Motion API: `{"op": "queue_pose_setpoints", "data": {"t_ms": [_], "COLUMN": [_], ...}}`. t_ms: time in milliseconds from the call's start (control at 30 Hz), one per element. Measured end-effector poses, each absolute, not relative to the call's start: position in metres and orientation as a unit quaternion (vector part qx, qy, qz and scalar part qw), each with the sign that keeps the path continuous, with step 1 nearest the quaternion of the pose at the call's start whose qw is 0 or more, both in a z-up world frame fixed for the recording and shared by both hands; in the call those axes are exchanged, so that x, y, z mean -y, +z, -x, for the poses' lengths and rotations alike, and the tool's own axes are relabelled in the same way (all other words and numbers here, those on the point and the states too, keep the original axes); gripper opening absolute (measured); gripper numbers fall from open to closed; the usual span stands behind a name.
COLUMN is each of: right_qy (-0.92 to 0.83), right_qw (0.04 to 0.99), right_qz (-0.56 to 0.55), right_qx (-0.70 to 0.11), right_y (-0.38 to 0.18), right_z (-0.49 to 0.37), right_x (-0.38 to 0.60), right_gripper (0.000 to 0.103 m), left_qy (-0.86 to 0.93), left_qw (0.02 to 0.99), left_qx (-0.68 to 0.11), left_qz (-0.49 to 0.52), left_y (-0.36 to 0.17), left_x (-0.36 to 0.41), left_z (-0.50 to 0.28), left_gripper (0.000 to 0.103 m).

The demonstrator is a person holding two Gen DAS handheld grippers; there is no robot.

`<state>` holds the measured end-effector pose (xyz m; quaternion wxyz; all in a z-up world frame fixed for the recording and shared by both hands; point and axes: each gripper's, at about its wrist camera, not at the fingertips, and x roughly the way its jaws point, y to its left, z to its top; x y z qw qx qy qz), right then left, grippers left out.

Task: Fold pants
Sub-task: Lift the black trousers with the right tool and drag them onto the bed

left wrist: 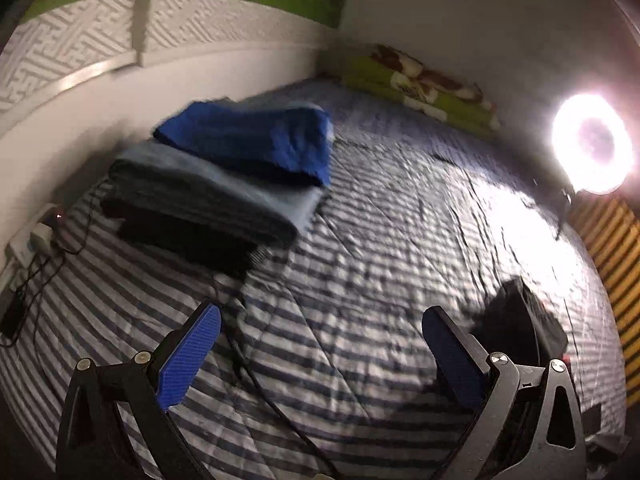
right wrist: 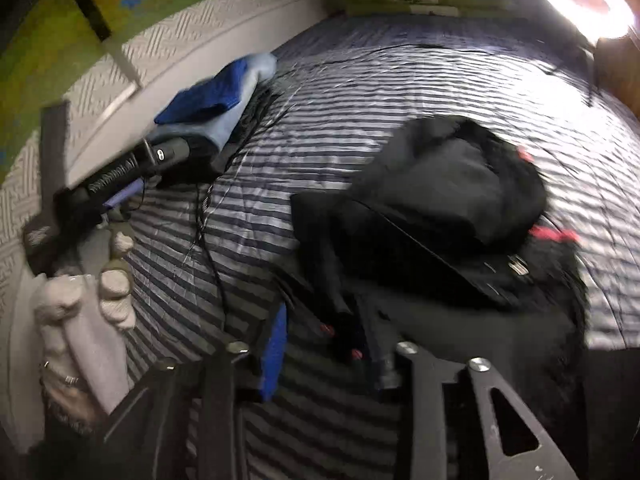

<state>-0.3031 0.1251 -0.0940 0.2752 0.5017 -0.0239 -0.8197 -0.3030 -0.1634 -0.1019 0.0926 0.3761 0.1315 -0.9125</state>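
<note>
Black pants [right wrist: 452, 200] lie in an unfolded heap on the striped bedspread [right wrist: 360, 92], apart from the folded stack [left wrist: 224, 176] by the wall, so this pair looks barely started. Left gripper [left wrist: 320, 344] hangs empty, jaws wide; the right gripper [right wrist: 328, 352] stands partly open at the heap's near edge, where blur hides any pinch.

The left hand-held gripper [left wrist: 320, 344] has two black angular fingers, each faced with a ribbed blue pad [left wrist: 188, 356], and round silver screws sit on the black linkage below the pads. The right hand-held gripper [right wrist: 328, 356] is built alike: a black frame with triangular cut-outs, silver screw heads, and a blue pad [right wrist: 274, 354] on its left finger. To the left of that blue pad, in the right wrist view, the person's left hand [right wrist: 92, 300] wears a pale grey glove with a dark band near the wrist.
</note>
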Motion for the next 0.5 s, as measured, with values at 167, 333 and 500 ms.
{"op": "queue_pose_setpoints", "data": {"t_ms": [167, 333, 500], "right_qy": [-0.85, -0.85, -0.821], "right_qw": [0.178, 0.089, 0.096], "right_qz": [-0.49, -0.508, -0.542], "right_qx": [0.076, 0.109, 0.153], "right_y": [-0.084, -0.106, -0.147], "right_z": [0.306, 0.332, 0.364], "right_x": [-0.222, -0.294, -0.303], "right_gripper": [0.046, 0.051, 0.051], "left_qy": [-0.903, -0.896, -0.89], "left_qw": [0.007, -0.078, -0.093], "left_qx": [-0.125, -0.106, -0.073], "left_qz": [-0.411, -0.425, -0.441], "left_y": [-0.117, -0.12, -0.132], "left_x": [0.117, 0.058, 0.018], "left_z": [0.306, 0.307, 0.313], "left_gripper": [0.102, 0.102, 0.102]}}
